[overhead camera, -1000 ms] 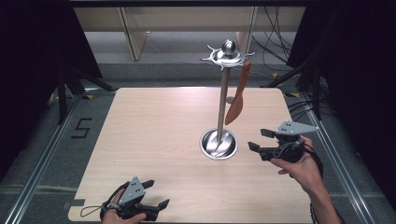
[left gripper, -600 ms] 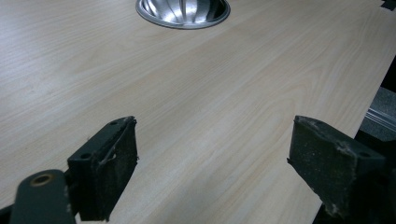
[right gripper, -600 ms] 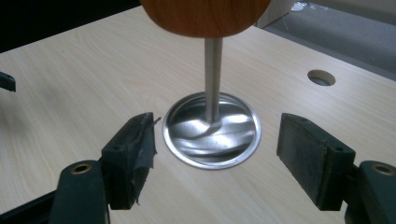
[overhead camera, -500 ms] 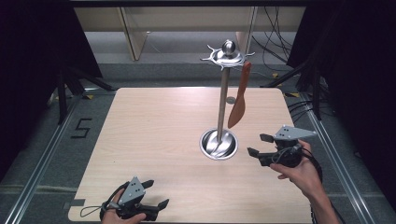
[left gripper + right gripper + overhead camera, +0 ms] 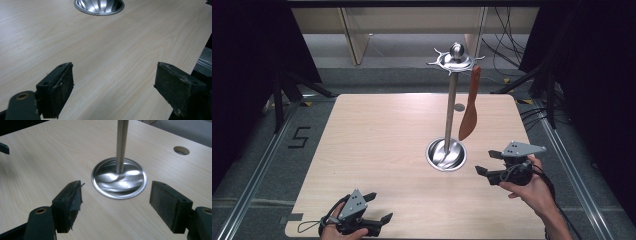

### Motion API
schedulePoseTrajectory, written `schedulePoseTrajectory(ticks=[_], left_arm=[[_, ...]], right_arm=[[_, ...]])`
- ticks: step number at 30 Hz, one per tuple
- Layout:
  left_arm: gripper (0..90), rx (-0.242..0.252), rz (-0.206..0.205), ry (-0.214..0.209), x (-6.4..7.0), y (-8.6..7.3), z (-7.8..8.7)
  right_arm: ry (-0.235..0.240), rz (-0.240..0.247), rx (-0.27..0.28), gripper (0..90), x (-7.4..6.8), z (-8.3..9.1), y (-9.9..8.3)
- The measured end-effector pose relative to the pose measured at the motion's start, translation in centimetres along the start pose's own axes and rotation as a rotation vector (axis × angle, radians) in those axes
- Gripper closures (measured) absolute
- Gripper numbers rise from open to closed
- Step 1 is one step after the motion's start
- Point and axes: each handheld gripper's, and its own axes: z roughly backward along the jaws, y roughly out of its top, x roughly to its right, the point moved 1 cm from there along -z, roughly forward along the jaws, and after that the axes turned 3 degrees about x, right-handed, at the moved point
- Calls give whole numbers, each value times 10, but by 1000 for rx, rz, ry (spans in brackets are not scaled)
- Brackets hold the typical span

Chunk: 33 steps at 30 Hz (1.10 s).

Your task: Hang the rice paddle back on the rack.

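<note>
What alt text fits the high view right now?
A wooden spatula hangs from a metal stand on a wooden table. The open right gripper sits beside the stand's base; the open left gripper is at the near edge.

We see a pale wooden table (image 5: 377, 150) with a round hole (image 5: 459, 107) far right — beyond, dark curtains (image 5: 252, 45) and cables (image 5: 507, 40).

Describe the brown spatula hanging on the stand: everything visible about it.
The spatula looks like reddish-brown wood: a narrow handle widening into a flat, rounded blade. It hangs nearly upright, blade down, from a hook on the metal stand's top ring, right of the pole. Its tip is above the round base dish, clear of the table. Neither gripper touches it.
</note>
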Motion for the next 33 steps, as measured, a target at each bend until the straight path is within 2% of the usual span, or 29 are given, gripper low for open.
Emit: schedulePoseTrajectory(ticks=[1, 3, 5, 6, 7, 11, 12, 14, 15, 17, 18, 20, 21, 22, 25, 26, 29, 31, 32, 33], left_arm=[[149, 0, 0, 0, 0, 0, 0], [148, 0, -1, 0, 0, 0, 0], [148, 0, 0, 1, 0, 0, 0], [148, 0, 0, 1, 0, 0, 0], [149, 0, 1, 2, 0, 0, 0], [148, -1, 0, 1, 0, 0, 0], [148, -3, 23, 4, 1, -1, 0], [148, -3, 24, 4, 1, -1, 0], [148, -1, -1, 0, 0, 0, 0], [148, -4, 23, 2, 1, -1, 0], [149, -3, 23, 1, 1, -1, 0], [148, -2, -11, -2, 0, 0, 0], [149, 6, 3, -6, 1, 0, -1], [148, 3, -1, -6, 1, 0, 0], [148, 2, 0, -6, 1, 0, 0], [148, 5, 5, -6, 1, 0, 0], [148, 2, 0, -6, 1, 0, 0], [148, 5, 0, -7, 1, 0, 0], [148, 3, 21, -5, 2, 0, 0], [148, 3, 21, -4, 2, -1, -1]], right_arm=[[-11, 19, 19, 268, 1, -2, -1], [-8, 5, 11, 268, 0, -2, -3], [-4, 25, 7, 266, 0, -4, -6], [0, 7, -8, 266, -1, -3, -7], [-1, 21, 0, 266, 0, -4, -8], [6, 7, -19, 266, -2, -3, -12], [10, 6, -23, 266, -2, -3, -13], [3, 7, -13, 265, -2, -4, -14], [1, 7, -16, 265, -2, -4, -15], [5, 26, -22, 264, 0, -4, -16], [1, 6, -22, 263, -2, -4, -17], [8, 14, -22, 263, -2, -4, -18], [9, -13, -36, 263, -4, -4, -19], [5, 6, -20, 263, -3, -5, -20], [5, -2, -19, 263, -4, -5, -24], [9, 16, -19, 263, -2, -5, -25], [0, -3, -10, 263, -4, -5, -27], [13, -10, -20, 263, -4, -4, -30], [5, 15, -8, 263, -2, -3, -30], [10, -10, -14, 263, -5, -3, -31]])
